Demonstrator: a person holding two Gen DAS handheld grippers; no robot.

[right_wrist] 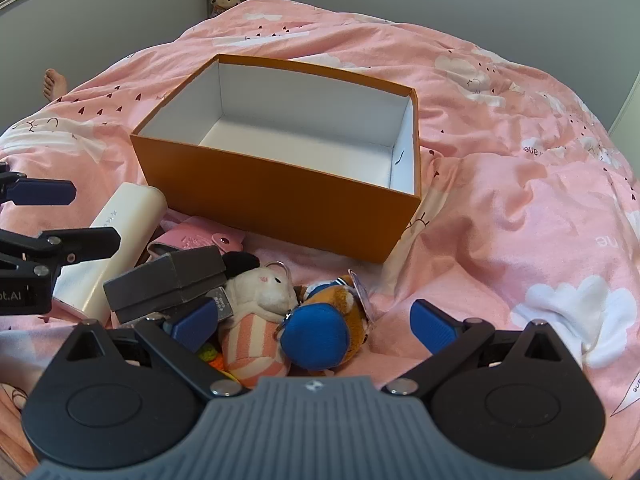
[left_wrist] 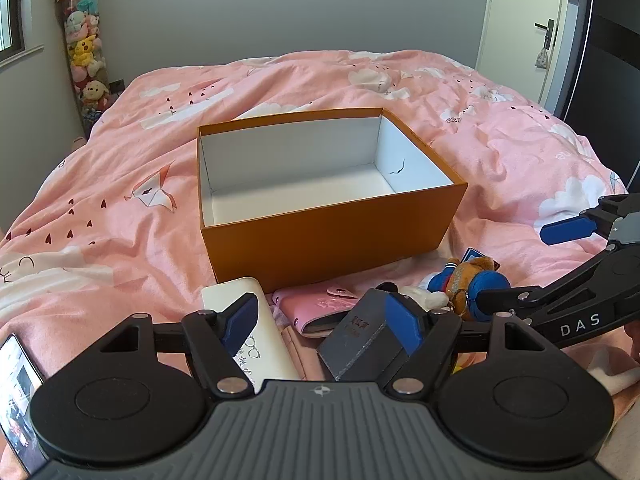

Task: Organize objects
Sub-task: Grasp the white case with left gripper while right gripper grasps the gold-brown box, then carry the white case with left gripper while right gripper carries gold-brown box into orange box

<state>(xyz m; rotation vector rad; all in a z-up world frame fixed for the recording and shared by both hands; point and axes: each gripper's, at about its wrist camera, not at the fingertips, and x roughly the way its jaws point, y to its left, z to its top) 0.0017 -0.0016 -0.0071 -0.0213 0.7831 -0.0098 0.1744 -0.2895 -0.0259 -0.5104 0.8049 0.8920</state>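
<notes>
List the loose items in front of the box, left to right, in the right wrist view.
White case → grey box → white plush hamster → blue-capped plush keychain. The pink wallet overlaps behind them, so it is left out.

An open orange cardboard box (left_wrist: 320, 240) with a white inside stands upright on the pink bedcover, empty. Just in front of its near wall lies a huddle of small things: a cream-white rounded case (right_wrist: 120, 236) lying flat at the left, a pink snap-button wallet (right_wrist: 200, 238) against the box, a dark grey little box (right_wrist: 168, 280) tilted on top of the others, a white plush hamster in a pink-striped suit (right_wrist: 260, 320), and a brown plush toy with a blue cap (right_wrist: 320, 332) at the right, touching the hamster.
</notes>
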